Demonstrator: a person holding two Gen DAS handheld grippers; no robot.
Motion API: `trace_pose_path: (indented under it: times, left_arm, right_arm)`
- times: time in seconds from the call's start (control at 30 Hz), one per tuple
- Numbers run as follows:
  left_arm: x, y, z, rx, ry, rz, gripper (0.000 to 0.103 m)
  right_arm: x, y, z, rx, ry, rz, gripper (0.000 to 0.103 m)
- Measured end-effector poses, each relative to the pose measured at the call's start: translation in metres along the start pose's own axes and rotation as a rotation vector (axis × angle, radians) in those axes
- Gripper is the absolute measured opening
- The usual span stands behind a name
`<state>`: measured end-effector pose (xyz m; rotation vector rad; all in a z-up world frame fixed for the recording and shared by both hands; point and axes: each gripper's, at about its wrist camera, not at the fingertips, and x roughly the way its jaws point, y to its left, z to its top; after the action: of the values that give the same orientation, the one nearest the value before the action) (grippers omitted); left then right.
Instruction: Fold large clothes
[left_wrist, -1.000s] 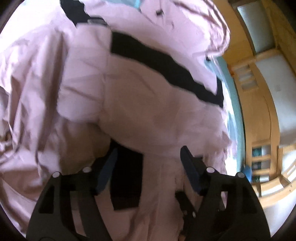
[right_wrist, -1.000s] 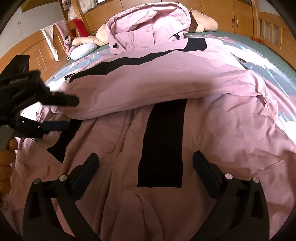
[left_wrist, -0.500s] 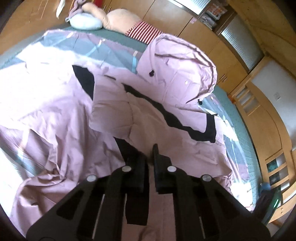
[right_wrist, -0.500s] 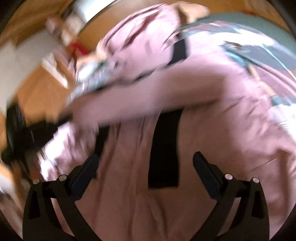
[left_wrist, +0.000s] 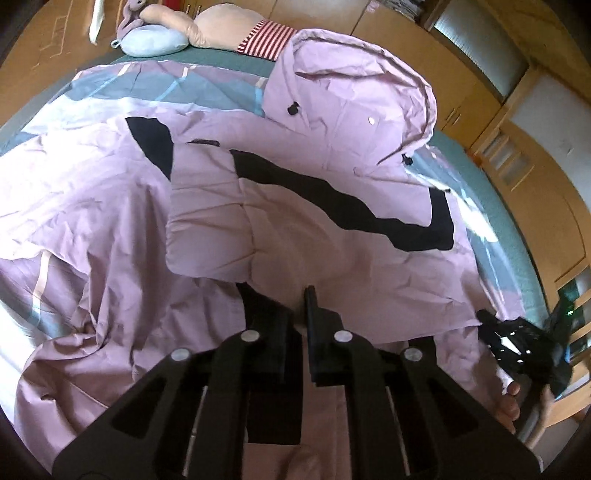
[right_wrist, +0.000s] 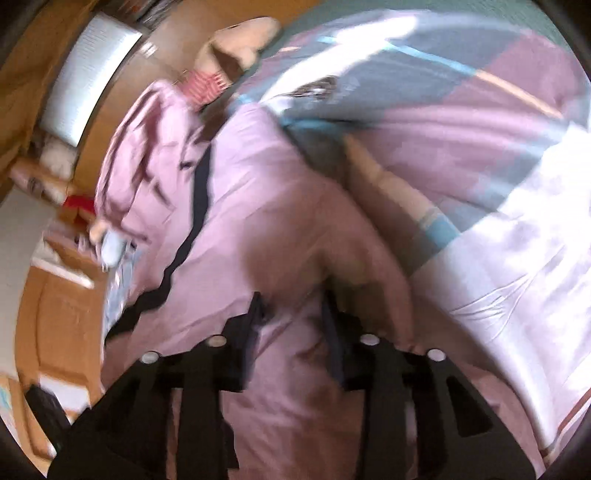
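A large pink hooded jacket (left_wrist: 314, 229) with black bands lies spread on the bed, one sleeve folded across its chest. My left gripper (left_wrist: 299, 306) is shut on the jacket's lower part, pink cloth pinched between its fingers. My right gripper (right_wrist: 291, 314) is closed down on a bunch of the jacket's pink cloth (right_wrist: 258, 229) at its right side; this view is blurred. The right gripper also shows at the right edge of the left wrist view (left_wrist: 517, 343), at the jacket's hem.
The bed has a patterned cover (left_wrist: 110, 92) in pink, blue and white. A plush toy with a striped shirt (left_wrist: 221, 29) and a pale blue cushion (left_wrist: 151, 40) lie at the head. Wooden cupboards (left_wrist: 517, 110) stand behind and to the right.
Both grippers have gone from open to closed on the jacket. The left one shut first and drew back. The right one swung to the jacket's right side and closed on cloth.
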<state>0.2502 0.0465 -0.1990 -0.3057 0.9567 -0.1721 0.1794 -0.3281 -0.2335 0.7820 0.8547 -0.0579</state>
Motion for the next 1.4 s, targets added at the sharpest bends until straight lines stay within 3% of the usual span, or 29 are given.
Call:
trace_pose_path:
  times: [0.03,0.17,0.2,0.23,0.27,0.33,0.43,0.57,0.67,0.77,0.8,0.9,0.97,1.03,1.1,1.17,1.27,1.37,1.4]
  left_arm:
    - [0.001,0.000,0.000,0.001,0.002,-0.002,0.008]
    - [0.005,0.004,-0.001,-0.012,0.018,-0.011,0.008]
    - [0.005,0.005,-0.001,-0.015,0.022,-0.014,0.008]
    - [0.006,0.005,-0.001,-0.016,0.025,-0.016,0.008]
    - [0.007,0.006,-0.001,-0.017,0.029,-0.023,0.010]
    - [0.008,0.005,-0.002,-0.020,0.034,-0.034,0.011]
    - [0.007,-0.001,-0.003,0.006,0.026,-0.032,0.011]
    - [0.009,-0.014,-0.005,0.059,0.041,-0.066,0.012]
    - [0.016,-0.016,-0.009,0.076,0.056,-0.032,0.013]
    - [0.029,-0.004,-0.011,0.028,0.099,-0.033,0.015]
    - [0.032,0.000,-0.011,0.009,0.110,-0.039,0.015]
    - [0.035,0.006,-0.010,-0.031,0.128,-0.055,0.016]
    - [0.035,0.005,-0.010,-0.028,0.121,-0.042,0.019]
    - [0.037,0.004,-0.012,-0.020,0.119,-0.025,0.023]
    - [0.040,0.004,-0.014,-0.020,0.128,-0.014,0.031]
    - [0.042,0.005,-0.015,-0.027,0.130,-0.004,0.034]
    - [0.038,0.005,-0.015,-0.032,0.123,0.005,0.036]
    - [0.017,-0.002,-0.012,-0.024,0.030,0.030,0.037]
    - [0.012,-0.004,-0.011,-0.016,0.004,0.034,0.044]
  right_arm:
    - [-0.001,0.005,0.000,-0.029,-0.001,0.009,0.065]
    - [0.015,0.026,0.009,-0.071,0.001,0.005,0.065]
    - [0.019,0.025,0.009,-0.066,0.000,-0.007,0.053]
    - [0.027,0.021,0.010,-0.045,-0.007,-0.034,0.031]
    - [0.030,0.013,0.010,-0.021,-0.021,-0.061,0.026]
    - [0.024,-0.003,0.004,0.020,-0.070,-0.032,0.013]
    - [0.007,-0.007,-0.004,0.016,-0.166,-0.026,0.005]
    - [-0.019,0.006,-0.011,-0.045,-0.358,-0.176,0.004]
    - [-0.009,0.001,-0.008,-0.035,-0.324,-0.188,0.003]
    - [-0.005,-0.007,-0.005,-0.011,-0.283,-0.157,0.004]
    - [-0.005,-0.007,-0.005,-0.003,-0.273,-0.153,0.004]
    - [-0.020,-0.002,-0.013,-0.015,-0.282,-0.206,0.019]
    - [-0.036,0.017,-0.025,-0.100,-0.380,-0.292,0.038]
    - [-0.047,0.041,-0.035,-0.210,-0.497,-0.344,0.066]
    - [-0.046,0.060,-0.041,-0.304,-0.557,-0.371,0.074]
    - [-0.026,0.069,-0.034,-0.372,-0.477,-0.357,0.074]
    - [0.037,0.056,-0.021,-0.395,-0.210,-0.396,0.072]
    - [0.046,0.050,-0.015,-0.377,-0.169,-0.378,0.073]
    - [0.046,0.050,-0.015,-0.382,-0.171,-0.378,0.074]
